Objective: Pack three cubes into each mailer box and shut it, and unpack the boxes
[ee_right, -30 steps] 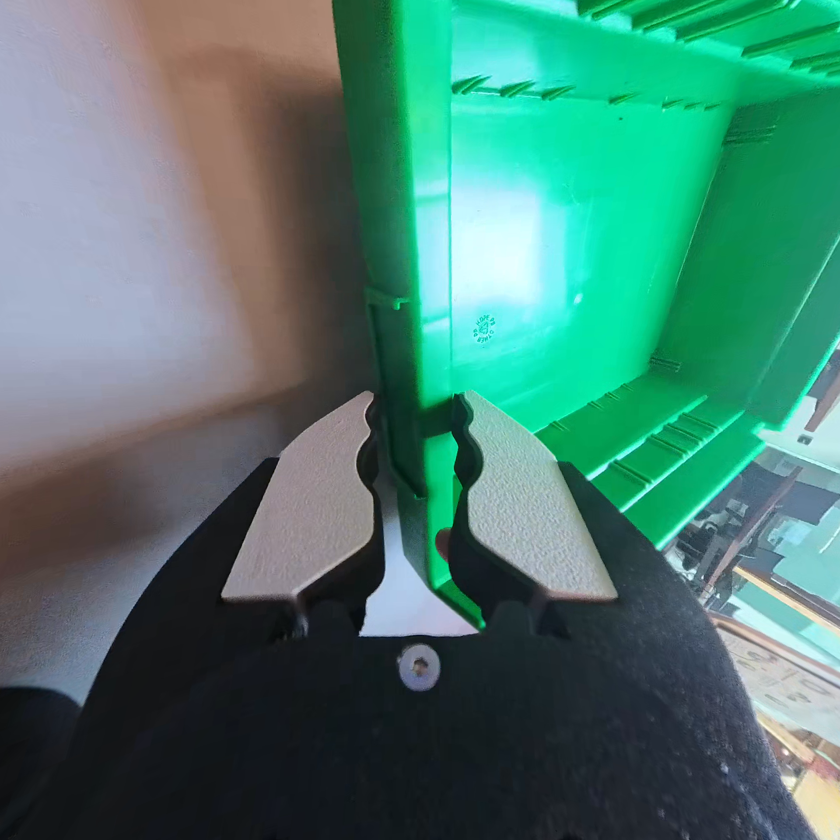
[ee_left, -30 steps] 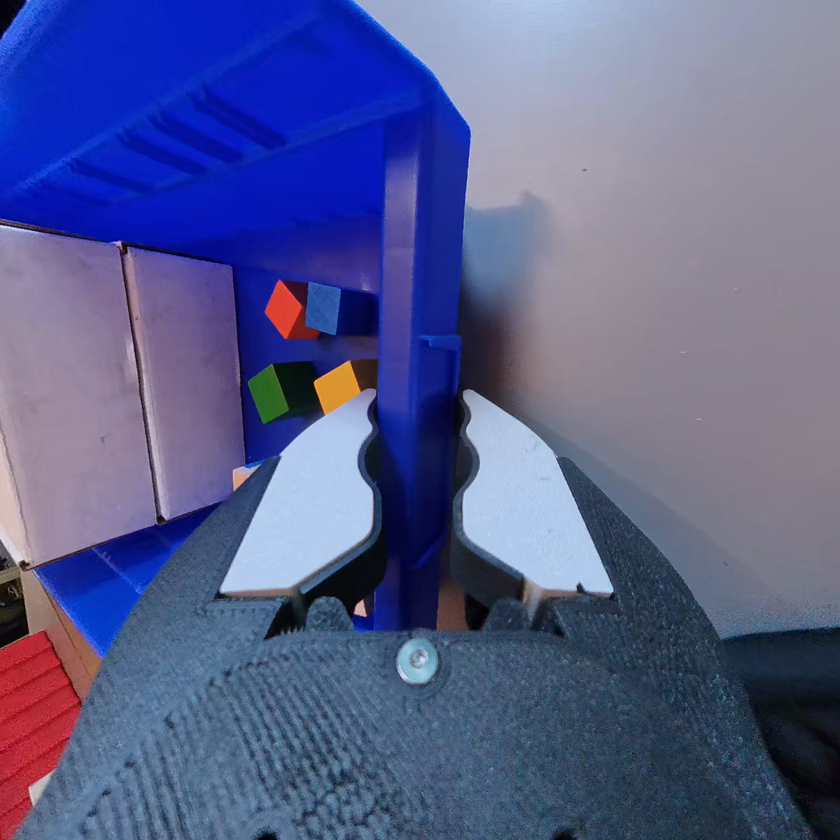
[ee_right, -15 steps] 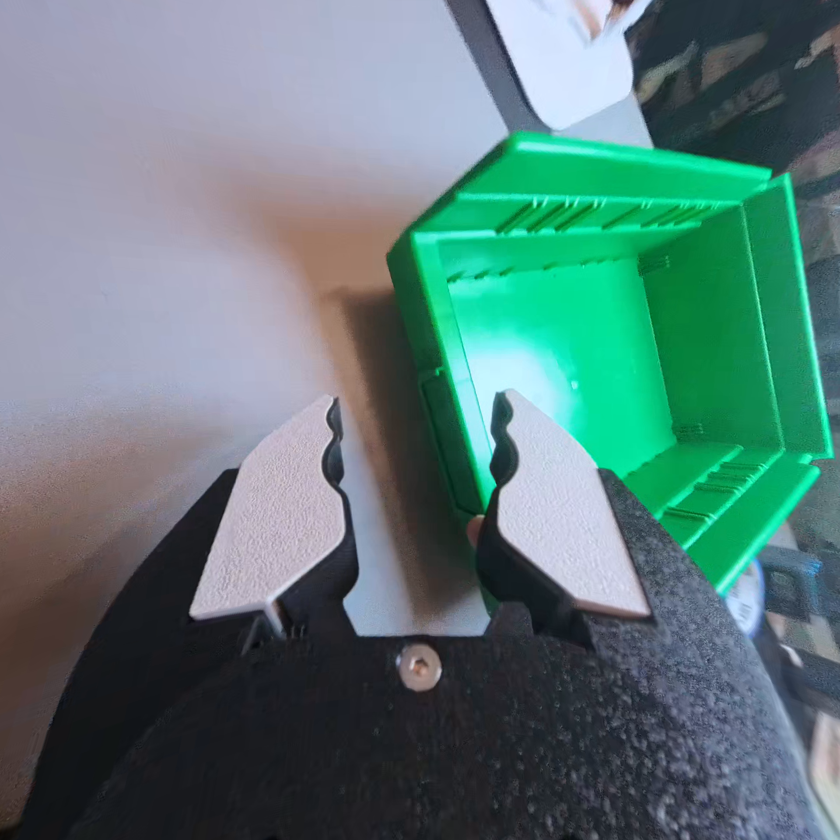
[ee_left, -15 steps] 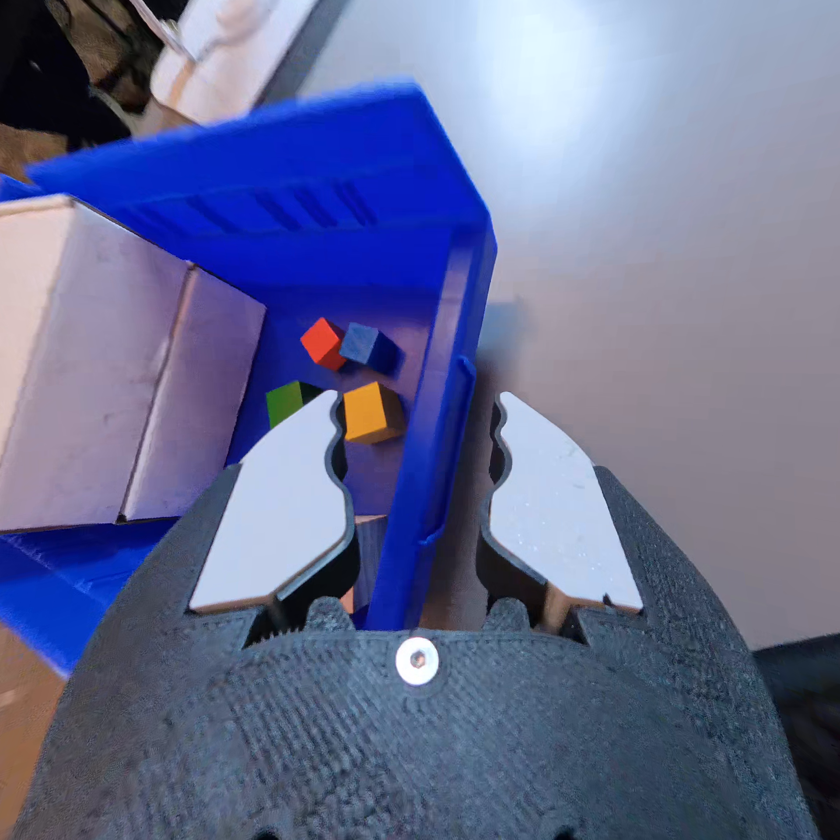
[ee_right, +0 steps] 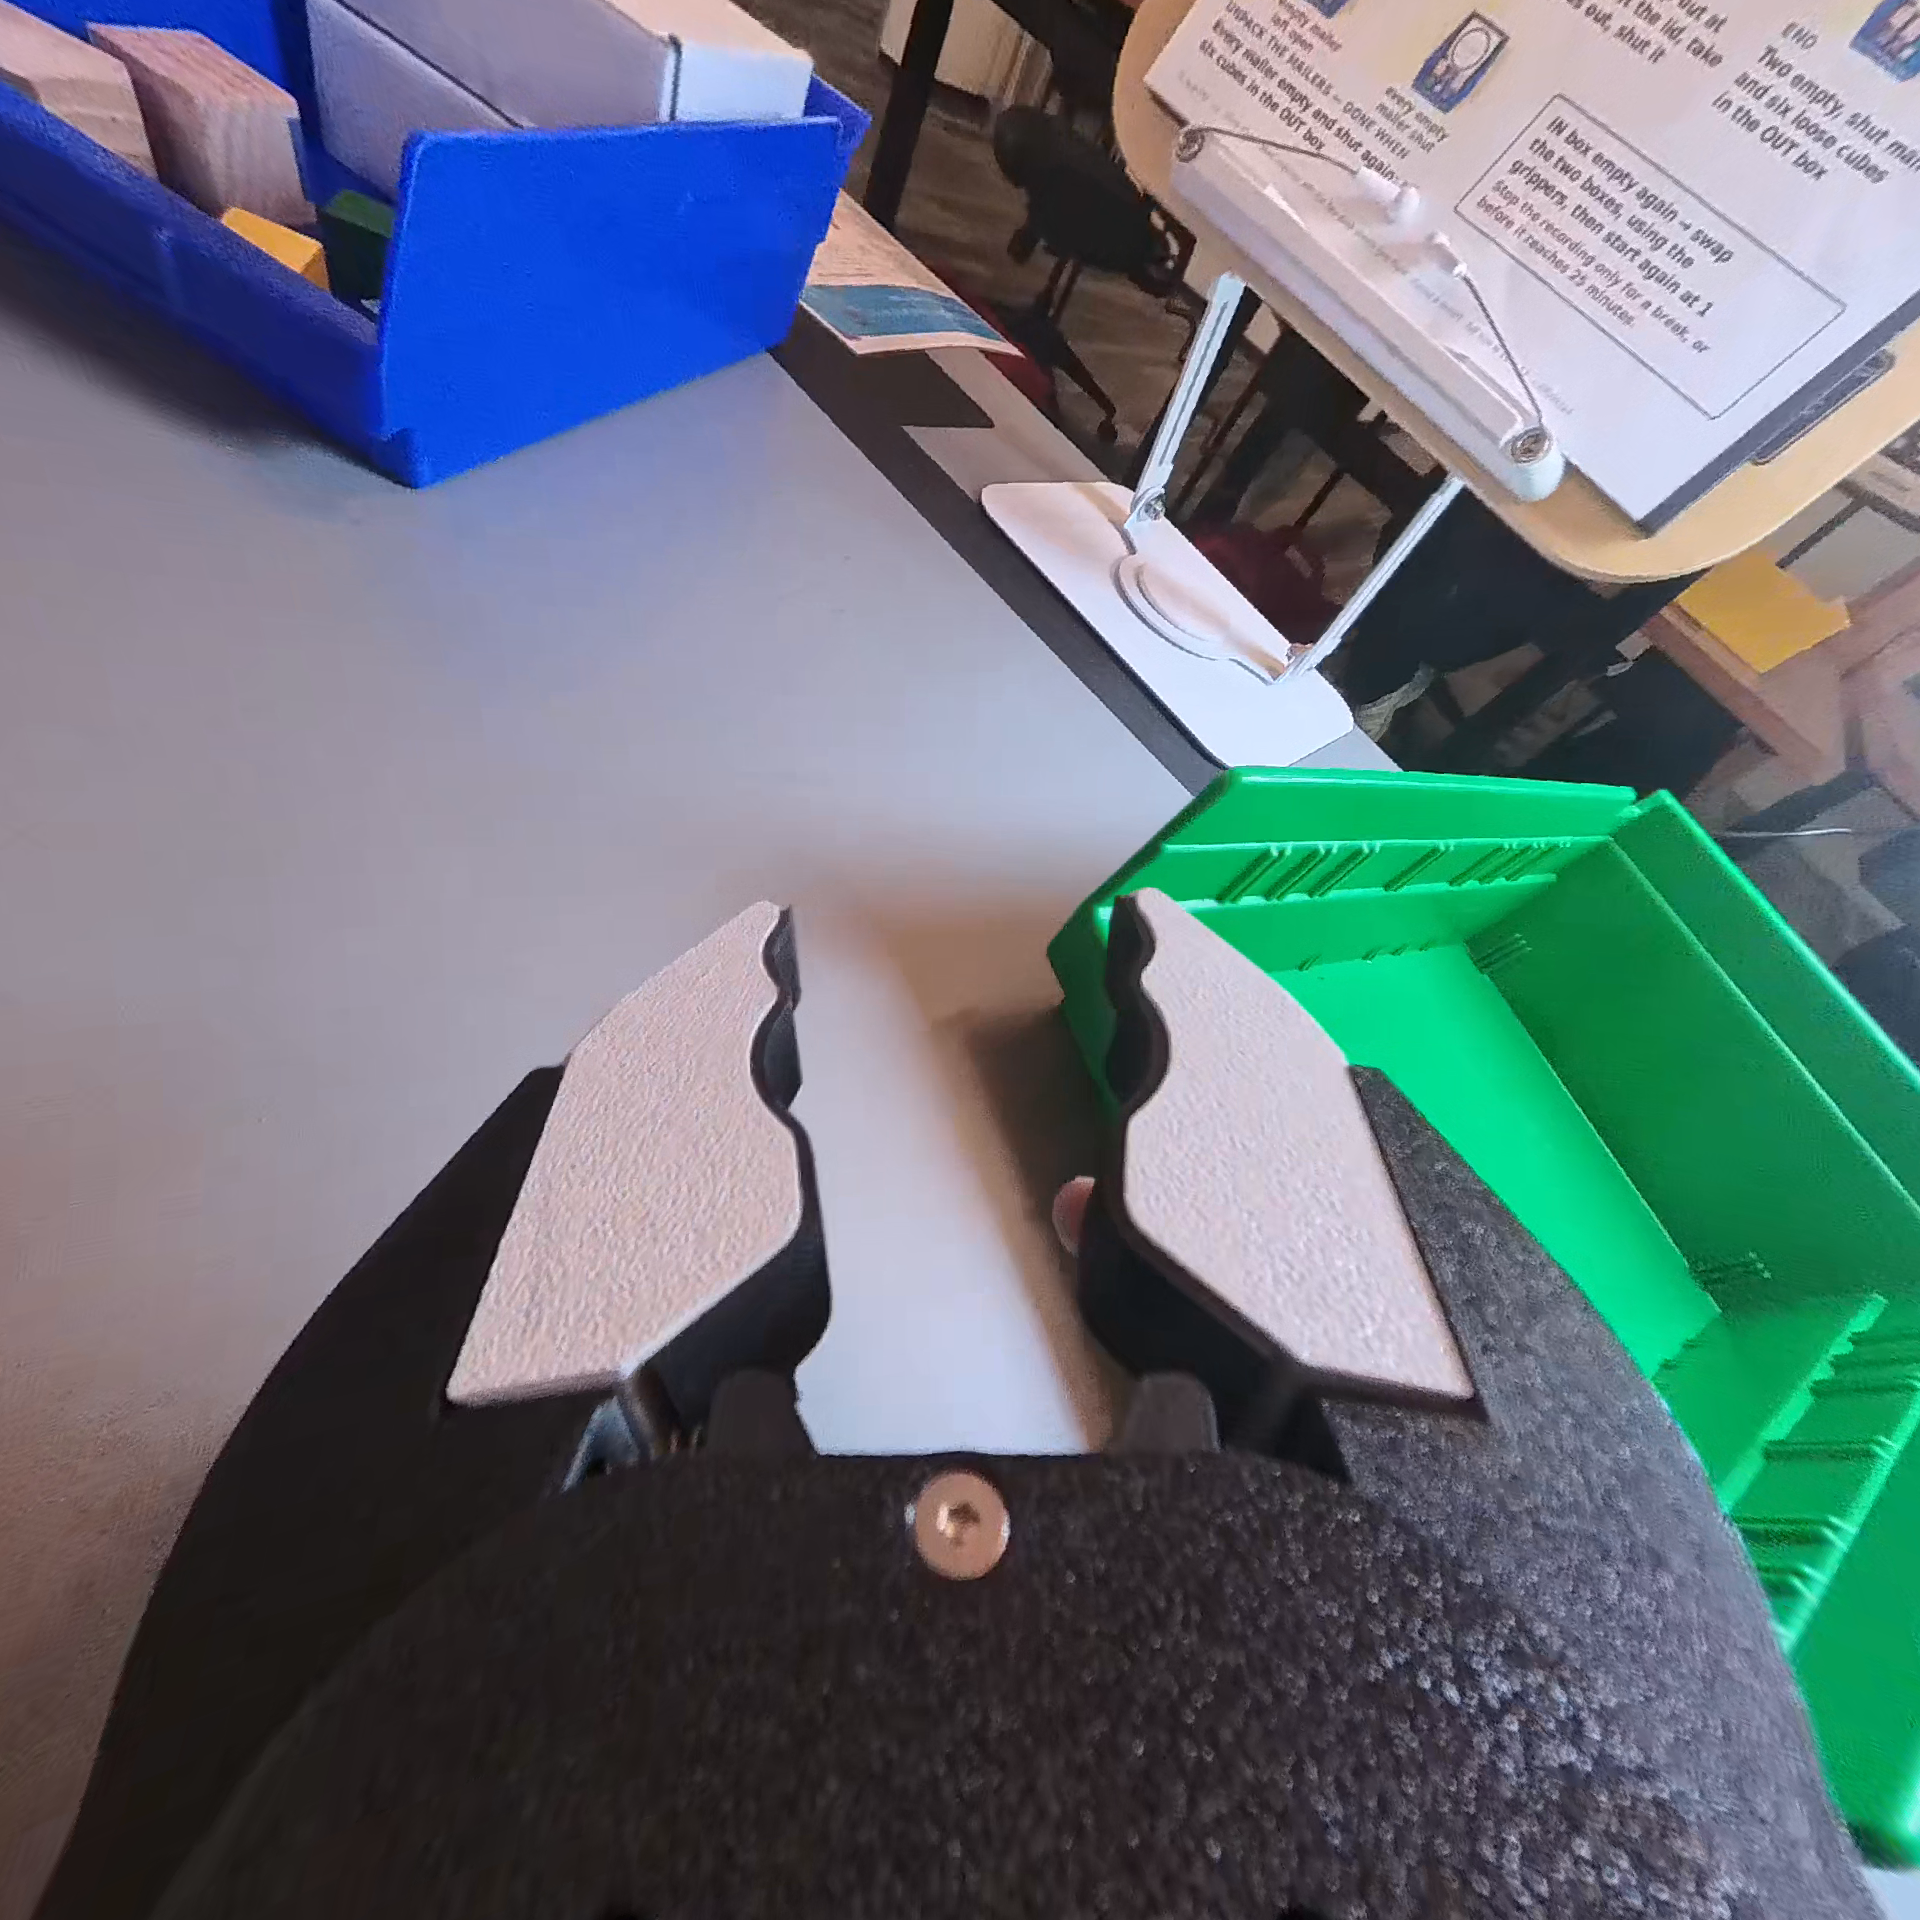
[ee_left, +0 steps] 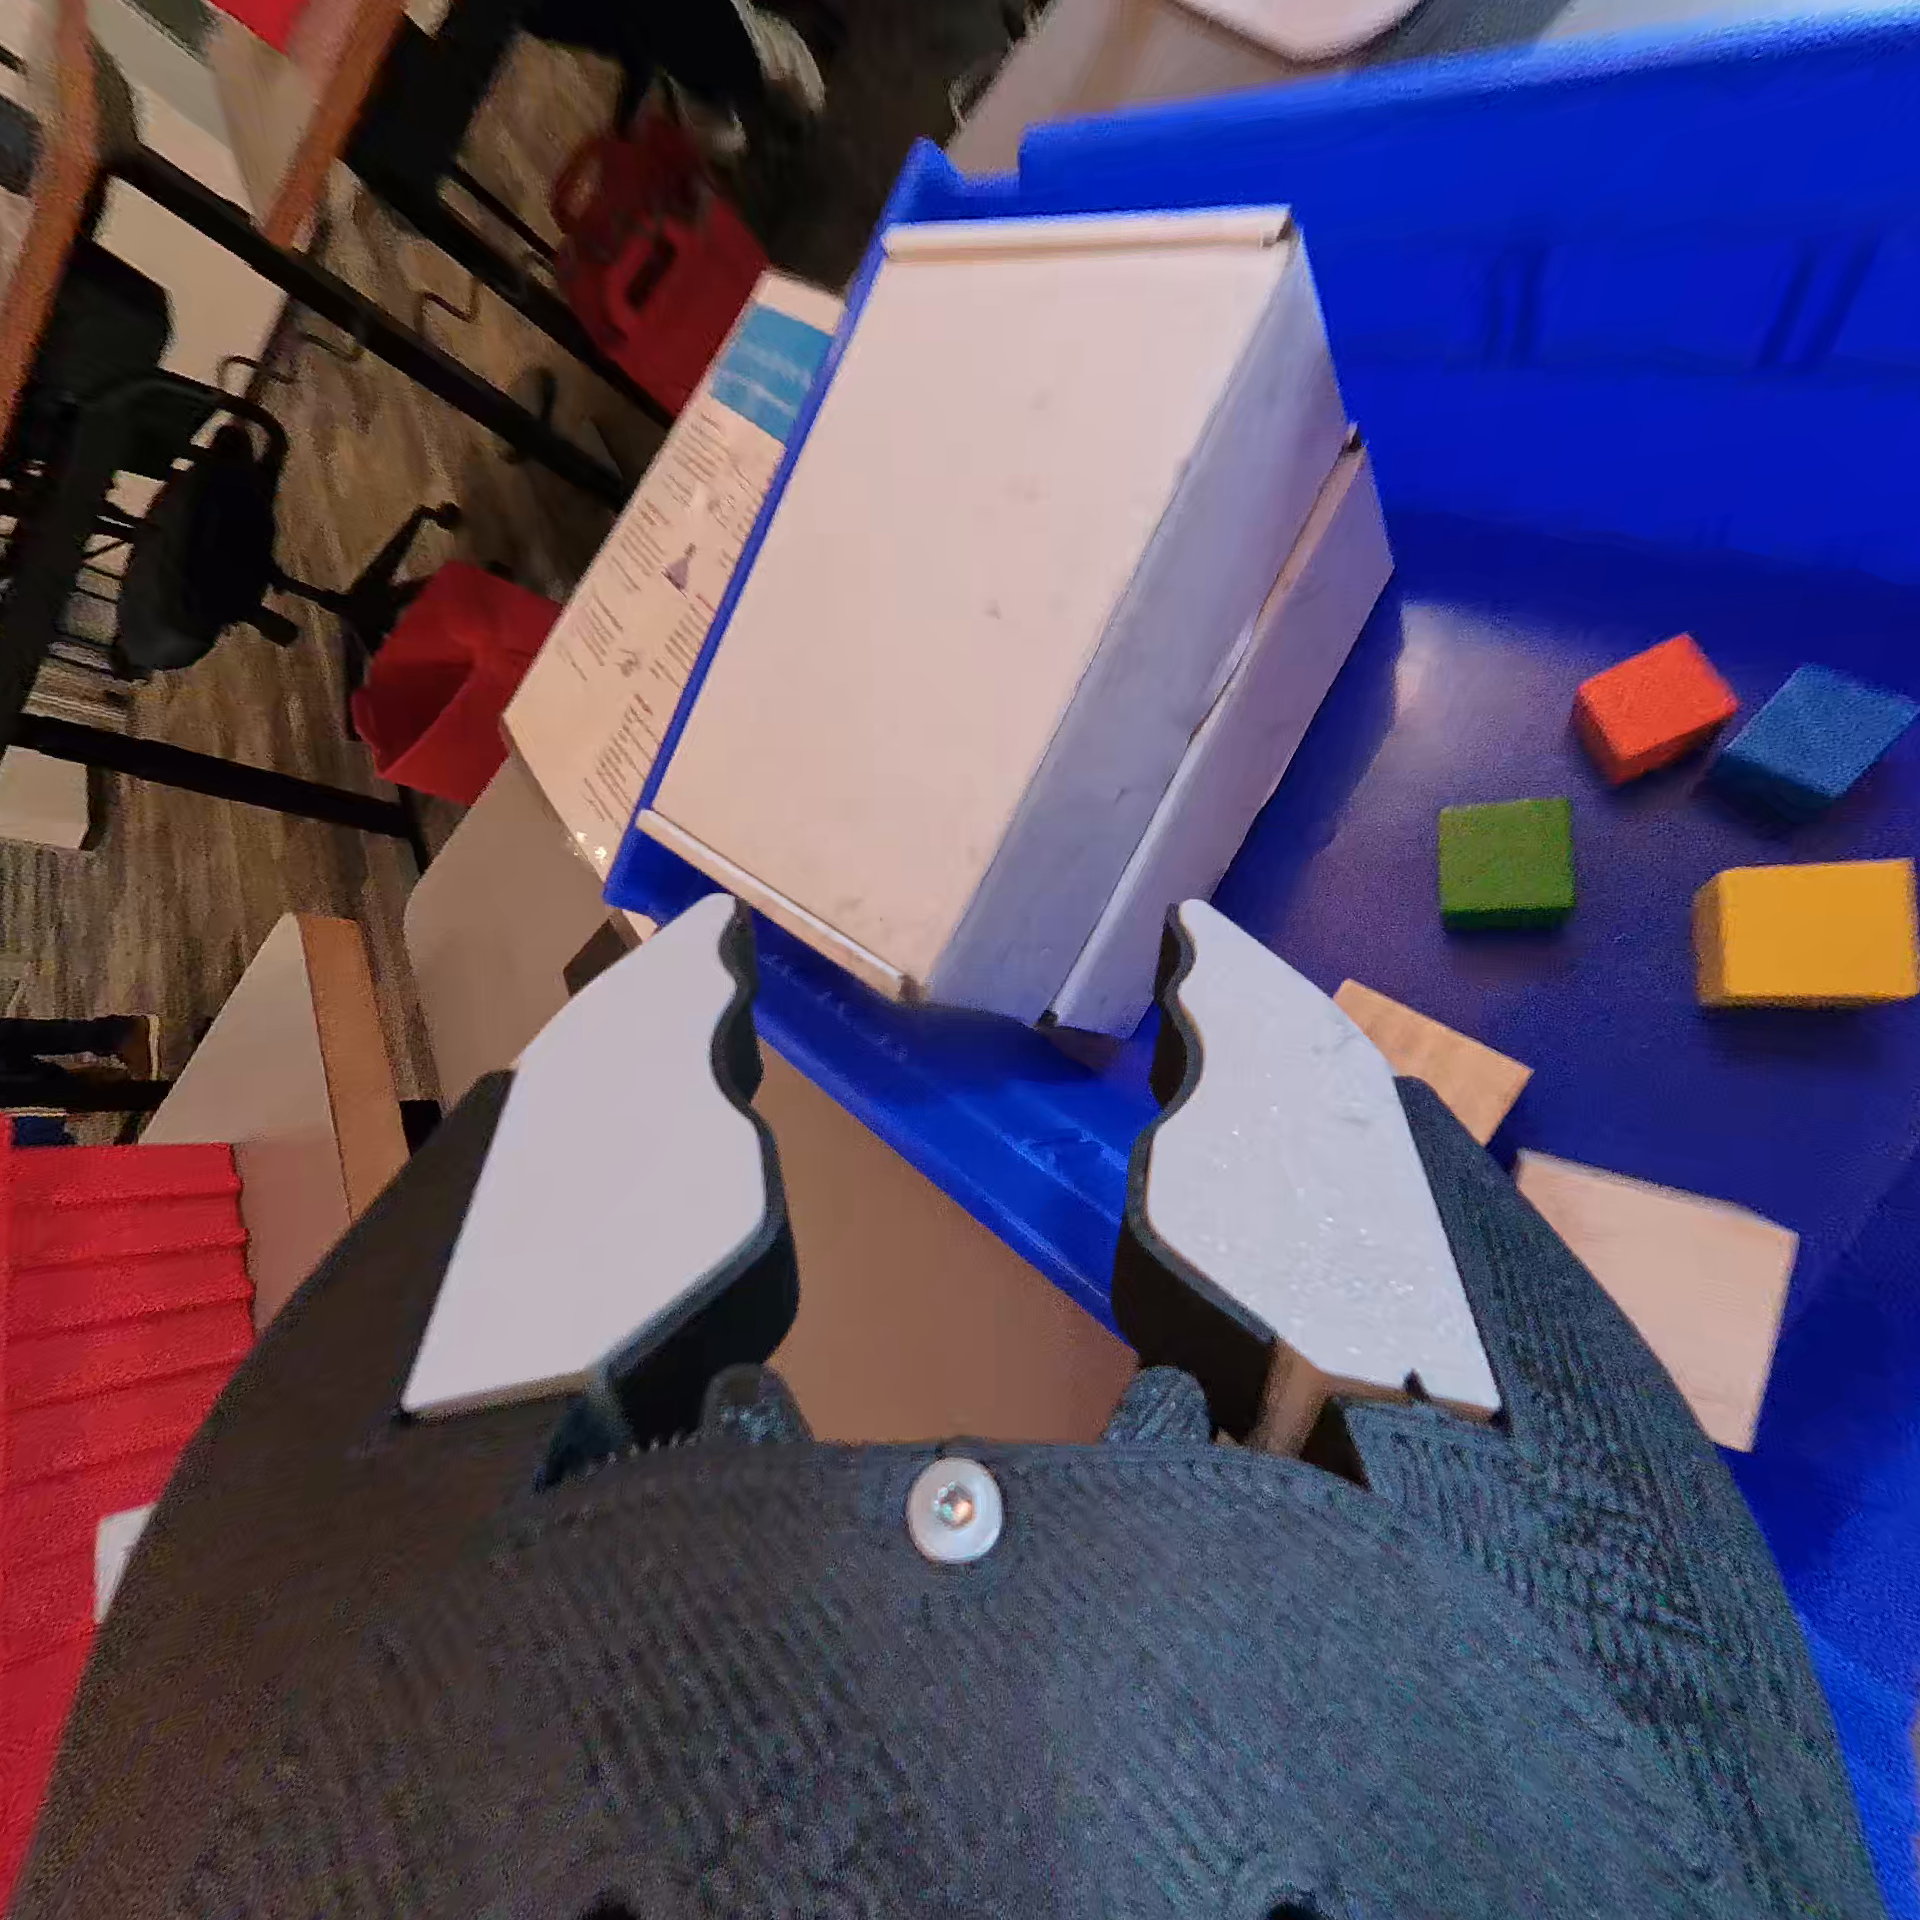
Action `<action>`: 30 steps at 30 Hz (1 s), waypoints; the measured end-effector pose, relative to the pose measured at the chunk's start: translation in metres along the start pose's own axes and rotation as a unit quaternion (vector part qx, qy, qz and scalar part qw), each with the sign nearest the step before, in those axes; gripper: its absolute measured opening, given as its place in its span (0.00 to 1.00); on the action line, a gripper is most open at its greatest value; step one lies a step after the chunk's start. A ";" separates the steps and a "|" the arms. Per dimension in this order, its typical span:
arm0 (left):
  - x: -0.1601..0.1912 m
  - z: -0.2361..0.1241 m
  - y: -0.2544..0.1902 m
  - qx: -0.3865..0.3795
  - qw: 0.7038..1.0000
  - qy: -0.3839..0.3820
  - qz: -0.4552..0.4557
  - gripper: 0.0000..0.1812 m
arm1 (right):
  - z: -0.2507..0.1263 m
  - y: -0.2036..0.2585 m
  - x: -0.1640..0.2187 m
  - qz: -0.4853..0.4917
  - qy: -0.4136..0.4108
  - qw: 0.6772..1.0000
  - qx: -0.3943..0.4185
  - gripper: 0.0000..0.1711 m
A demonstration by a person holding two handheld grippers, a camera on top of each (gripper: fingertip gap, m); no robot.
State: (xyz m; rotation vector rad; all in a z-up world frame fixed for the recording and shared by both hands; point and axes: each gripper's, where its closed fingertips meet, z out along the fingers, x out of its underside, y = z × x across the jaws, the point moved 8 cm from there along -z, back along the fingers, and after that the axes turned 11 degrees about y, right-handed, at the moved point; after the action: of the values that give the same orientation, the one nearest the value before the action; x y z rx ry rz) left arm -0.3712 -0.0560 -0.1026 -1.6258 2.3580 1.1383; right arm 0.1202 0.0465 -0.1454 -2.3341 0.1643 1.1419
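Note:
Two shut white mailer boxes stand side by side in the blue bin. Beside them on the bin floor lie a red cube, a blue cube, a green cube, a yellow cube and two plain wooden cubes. My left gripper is open and empty, above the bin's near rim by the mailers' corner. My right gripper is open and empty over the grey table, its right finger by the corner of the empty green bin. The blue bin shows far left in the right wrist view.
A white stand holding an instruction sheet sits at the table's far edge. A printed paper lies under the blue bin. Red bins and chairs are on the floor beyond. Grey table lies between the bins. There is about 45 cm between the tips of the two grippers. The green cube lies around 9 cm away from my left fingertips. It is also in sight in the right wrist view.
Both grippers let go of the bin walls, opened wider and drew back. The left swung over to the mailer boxes; the right lifted away to the left of the green bin.

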 end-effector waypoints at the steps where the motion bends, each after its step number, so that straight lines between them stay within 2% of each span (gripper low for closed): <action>1: -0.002 0.008 0.002 0.011 1.000 0.021 0.019 0.44 | 0.001 0.001 0.001 -0.002 0.001 1.000 0.000 0.33; 3: -0.008 0.022 0.011 0.023 0.996 0.060 0.059 0.50 | 0.004 0.003 0.003 -0.005 0.006 1.000 -0.004 0.34; 6: -0.020 0.039 0.030 0.085 0.987 0.109 0.078 0.58 | 0.009 0.004 0.005 0.000 0.010 1.000 -0.016 0.34; 10: -0.038 0.059 0.046 0.157 0.970 0.160 0.099 0.63 | 0.014 0.008 0.009 -0.010 0.021 1.000 -0.019 0.34; 15: -0.053 0.081 0.044 0.232 0.940 0.216 0.126 0.69 | 0.014 0.007 0.016 -0.026 0.025 0.999 -0.002 0.33; 21: -0.056 0.085 0.042 0.210 0.920 0.270 0.191 0.68 | 0.012 0.006 0.014 -0.013 0.012 1.000 -0.012 0.32; 27: -0.058 0.088 0.038 0.191 0.924 0.268 0.197 0.70 | 0.007 0.006 0.009 -0.009 -0.004 1.000 -0.017 0.31; 30: -0.061 0.089 0.035 0.204 0.924 0.262 0.188 0.71 | 0.004 0.005 0.011 -0.006 -0.005 1.000 -0.016 0.31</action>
State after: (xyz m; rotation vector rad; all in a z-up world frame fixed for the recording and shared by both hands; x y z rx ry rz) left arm -0.4042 0.0509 -0.1222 -1.4958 3.0606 0.1818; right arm 0.1226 0.0454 -0.1577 -2.3538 0.1285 1.1579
